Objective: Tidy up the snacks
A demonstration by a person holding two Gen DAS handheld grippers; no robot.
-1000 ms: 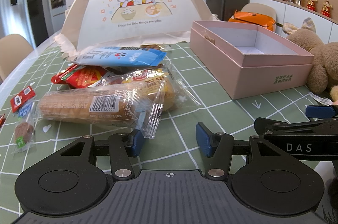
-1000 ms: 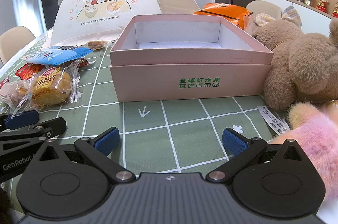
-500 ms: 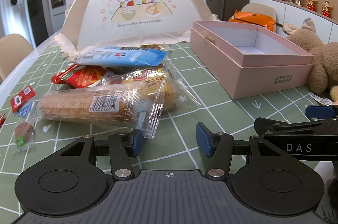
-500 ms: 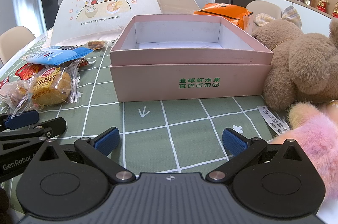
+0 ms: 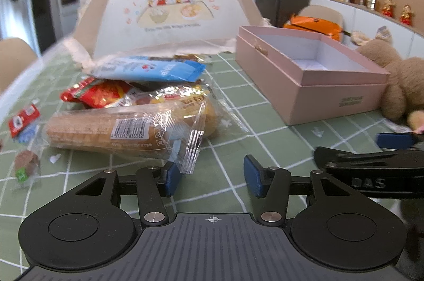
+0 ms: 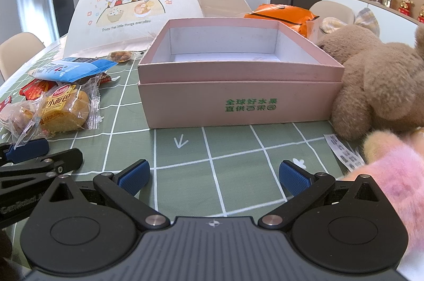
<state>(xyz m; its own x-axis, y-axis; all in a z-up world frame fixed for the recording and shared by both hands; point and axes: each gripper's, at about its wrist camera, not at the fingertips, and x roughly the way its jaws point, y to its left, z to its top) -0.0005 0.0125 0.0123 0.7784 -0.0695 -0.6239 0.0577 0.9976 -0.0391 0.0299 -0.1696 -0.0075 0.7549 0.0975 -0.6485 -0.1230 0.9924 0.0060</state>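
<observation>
Snacks (image 5: 127,119) lie heaped beside the empty pink box (image 6: 238,85) as your left claw (image 5: 209,176), spread and just narrowing on nothing, nears the bread roll's wrapper (image 5: 190,148); your right claw (image 6: 214,176) gapes empty.

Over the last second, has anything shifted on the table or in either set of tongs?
Only the left tongs: their jaws have just been closing a little, with nothing between them; a corner of the long bread packet lies just beyond the left pad, not gripped. The right tongs stay wide open and empty. The snack pile, the pink box and the plush toys have not moved.
</observation>
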